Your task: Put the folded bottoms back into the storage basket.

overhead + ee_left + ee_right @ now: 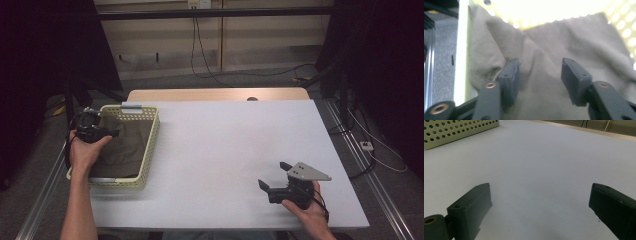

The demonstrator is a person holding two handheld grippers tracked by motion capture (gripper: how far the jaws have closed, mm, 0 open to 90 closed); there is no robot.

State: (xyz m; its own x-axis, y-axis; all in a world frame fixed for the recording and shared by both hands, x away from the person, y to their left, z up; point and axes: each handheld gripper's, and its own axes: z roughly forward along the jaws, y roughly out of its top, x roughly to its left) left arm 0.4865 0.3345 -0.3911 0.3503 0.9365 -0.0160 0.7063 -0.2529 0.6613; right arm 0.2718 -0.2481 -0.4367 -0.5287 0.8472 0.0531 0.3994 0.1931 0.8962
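A pale yellow perforated basket (151, 142) stands on the left part of the white table (225, 135). A folded olive-brown cloth (125, 145) lies inside it. My left gripper (114, 133) hovers over the basket's left side, held in a hand. In the left gripper view its jaws (540, 67) stand apart just above the cloth (549, 45), with no fabric pinched between them. My right gripper (272, 174) rests low near the table's front right, and its jaws (539, 192) are wide open over bare tabletop.
The basket's wall (456, 130) shows at the far left of the right gripper view. A wooden strip (215, 94) runs along the table's far edge. Cables lie on the floor behind and to the right. Dark curtains flank both sides.
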